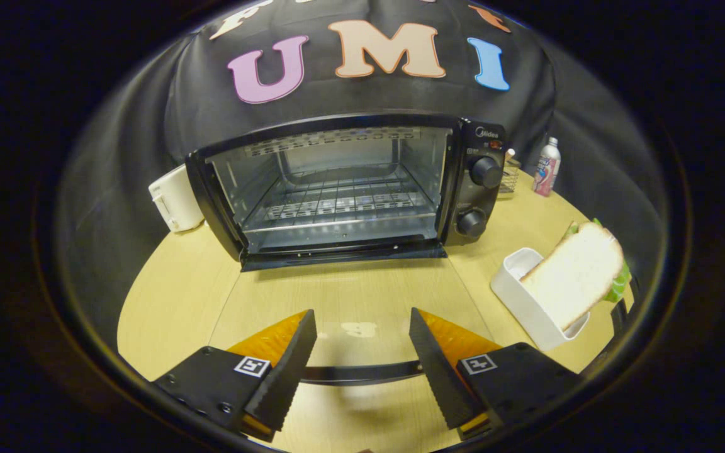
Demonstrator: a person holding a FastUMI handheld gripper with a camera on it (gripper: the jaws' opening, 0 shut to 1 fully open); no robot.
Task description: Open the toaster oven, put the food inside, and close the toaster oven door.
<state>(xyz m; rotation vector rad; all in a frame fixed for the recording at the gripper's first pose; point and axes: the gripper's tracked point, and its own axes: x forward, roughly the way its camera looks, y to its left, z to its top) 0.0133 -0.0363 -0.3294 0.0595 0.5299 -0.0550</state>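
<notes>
Gripper (pixel 362 327) fingers spread wide, holding nothing, above the glass door (pixel 343 296) that lies folded flat on the wooden table (pixel 174 296). Toaster oven (pixel 343 189) stands open at 12 o'clock, wire rack (pixel 337 201) bare. Sandwich (pixel 573 274) at 2 o'clock leans in a white tray (pixel 520 296), well apart from the fingers

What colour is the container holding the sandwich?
White rectangular plastic container; clearest in the gripper view, beyond the open, empty jaws.

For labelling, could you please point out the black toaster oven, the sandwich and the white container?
Black toaster oven (pixel 485 171): gripper view, upper knob.
White-bread sandwich (pixel 573 274): gripper view, bread face.
White rectangular container (pixel 517 296): gripper view, side wall.
</notes>
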